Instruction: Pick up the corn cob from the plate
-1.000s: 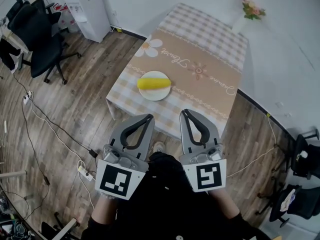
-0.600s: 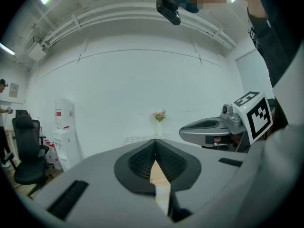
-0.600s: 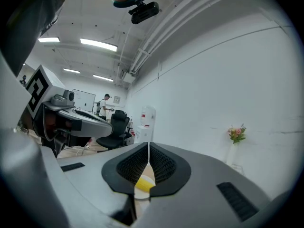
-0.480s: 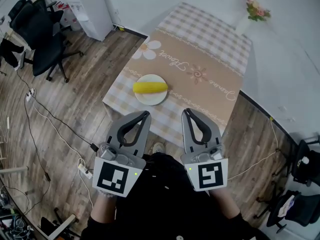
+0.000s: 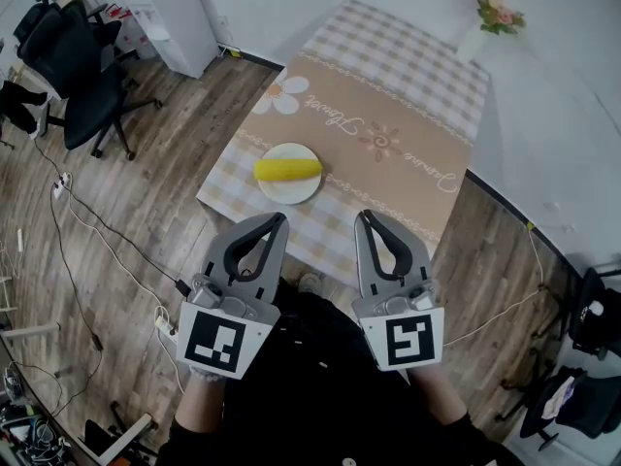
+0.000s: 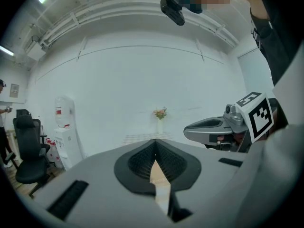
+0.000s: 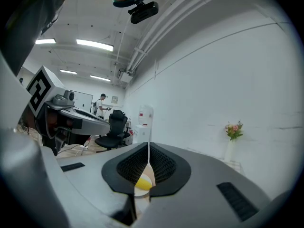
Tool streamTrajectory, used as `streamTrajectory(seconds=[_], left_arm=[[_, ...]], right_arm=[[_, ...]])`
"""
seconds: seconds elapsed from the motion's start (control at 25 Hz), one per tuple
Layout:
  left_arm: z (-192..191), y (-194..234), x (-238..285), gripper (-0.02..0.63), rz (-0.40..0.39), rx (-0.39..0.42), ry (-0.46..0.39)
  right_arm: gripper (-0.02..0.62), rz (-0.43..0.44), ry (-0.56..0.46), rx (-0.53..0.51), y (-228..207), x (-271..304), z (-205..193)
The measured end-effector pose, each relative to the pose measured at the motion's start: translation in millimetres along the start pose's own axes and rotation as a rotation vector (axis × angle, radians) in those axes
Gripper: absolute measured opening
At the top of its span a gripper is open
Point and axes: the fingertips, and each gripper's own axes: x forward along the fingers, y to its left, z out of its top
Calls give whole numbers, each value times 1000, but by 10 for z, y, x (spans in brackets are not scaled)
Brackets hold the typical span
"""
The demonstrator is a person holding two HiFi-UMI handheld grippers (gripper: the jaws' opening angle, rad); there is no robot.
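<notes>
A yellow corn cob [image 5: 287, 170] lies across a white plate [image 5: 291, 191] near the front left of a table with a checked and tan cloth [image 5: 388, 95]. My two grippers hang side by side short of the table's near edge, over the floor. Both point toward the table. The left gripper [image 5: 279, 220] is shut and empty, its tips meeting [image 6: 155, 141]. The right gripper [image 5: 362, 218] is also shut and empty. In the right gripper view a bit of the corn cob [image 7: 142, 183] shows through the slit below its shut tips [image 7: 148, 144].
A vase of flowers [image 5: 497, 16] stands at the table's far right corner. A white cabinet [image 5: 175, 17] and black office chairs [image 5: 68, 61] stand at the left. Cables [image 5: 97, 250] run over the wooden floor. More chairs [image 5: 592, 318] are at the right.
Both grippers have come a little closer to the table's near edge and the plate. They stay shut. The corn cob has not moved on its plate.
</notes>
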Motion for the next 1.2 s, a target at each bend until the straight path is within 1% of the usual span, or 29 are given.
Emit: streamTrajectory(seconds=[0.6, 0.84, 1.0, 1.2], left_arm=[[-25, 160, 105, 14, -3, 17, 12], [-65, 239, 209, 14, -37, 21, 27], [-135, 326, 327, 14, -62, 27, 50], [-195, 439, 485, 14, -97, 40, 63]], right_arm=[[44, -46, 13, 19, -129, 56, -74], [44, -51, 20, 9, -109, 192, -95], [44, -67, 45, 28, -114, 271, -118], [44, -91, 58, 26, -161, 396, -144]])
